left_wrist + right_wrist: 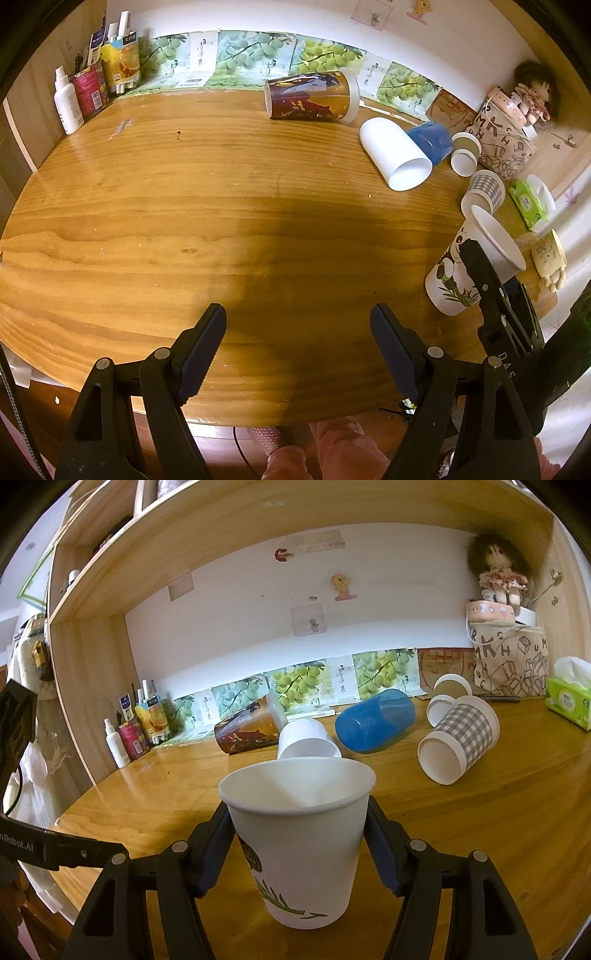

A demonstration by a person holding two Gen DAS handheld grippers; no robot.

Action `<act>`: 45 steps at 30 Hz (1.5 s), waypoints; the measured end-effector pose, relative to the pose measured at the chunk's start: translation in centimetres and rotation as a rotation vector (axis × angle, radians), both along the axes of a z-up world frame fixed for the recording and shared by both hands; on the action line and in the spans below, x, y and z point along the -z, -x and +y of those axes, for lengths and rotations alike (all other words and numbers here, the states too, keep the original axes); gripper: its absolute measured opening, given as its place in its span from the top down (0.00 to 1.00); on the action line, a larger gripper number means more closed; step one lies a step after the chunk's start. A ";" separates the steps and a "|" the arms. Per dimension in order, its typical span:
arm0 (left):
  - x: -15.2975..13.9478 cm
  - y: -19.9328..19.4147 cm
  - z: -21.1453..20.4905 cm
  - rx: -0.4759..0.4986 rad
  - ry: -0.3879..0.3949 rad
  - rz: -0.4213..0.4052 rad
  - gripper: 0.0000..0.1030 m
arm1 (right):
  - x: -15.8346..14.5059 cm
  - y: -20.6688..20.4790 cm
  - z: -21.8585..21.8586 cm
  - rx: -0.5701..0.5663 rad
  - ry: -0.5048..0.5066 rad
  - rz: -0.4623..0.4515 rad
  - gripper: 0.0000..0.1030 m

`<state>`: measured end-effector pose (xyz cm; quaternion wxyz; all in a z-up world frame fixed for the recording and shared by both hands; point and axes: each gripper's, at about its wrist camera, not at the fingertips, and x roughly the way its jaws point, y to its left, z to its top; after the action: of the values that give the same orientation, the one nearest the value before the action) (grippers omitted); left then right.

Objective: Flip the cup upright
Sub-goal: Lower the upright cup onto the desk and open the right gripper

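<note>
Fingers (384, 853) of the right tool (299, 853) clamp the panda-print paper cup (295, 834), mouth up, base at or just above the counter (498, 812). Judged, seat it flat before easing the grip; squeezing harder would crumple it. The left tool (297, 350) hangs wide and holds nothing.

White paper cup (299, 834) w/ panda-and-bamboo print sits upright btwn my right gripper's (299, 849) pads, mouth up, rim round, inside plain white & empty; base looks at or just above the wood, can't tell if touching. From my left wrist cam the same cup (469, 266) is at the table's right side, near the front edge, leaning a bit in that fisheye view, panda facing left. It stands well apart from the cups lying on their sides further back.
</note>
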<state>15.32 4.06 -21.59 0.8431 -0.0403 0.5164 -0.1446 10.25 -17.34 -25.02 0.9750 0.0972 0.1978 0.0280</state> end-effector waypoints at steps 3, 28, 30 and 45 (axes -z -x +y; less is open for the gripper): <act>0.0 0.1 0.0 0.001 0.003 0.005 0.19 | 0.0 0.1 0.2 -0.003 0.018 -0.002 0.34; -0.6 2.4 -0.2 0.016 0.007 -0.007 0.19 | 0.8 1.9 0.8 -0.021 0.030 0.108 0.18; -0.7 2.7 0.0 0.013 0.014 -0.010 0.19 | 0.8 2.2 1.0 -0.022 0.039 0.123 0.18; -2.1 4.5 0.7 -0.059 -0.021 0.078 0.19 | -1.4 7.5 -0.3 0.030 0.022 0.395 0.16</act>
<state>10.86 4.80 -19.49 0.8265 -0.0520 0.5491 -0.1125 2.73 -17.65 -23.64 0.9185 0.0930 0.3843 -0.0082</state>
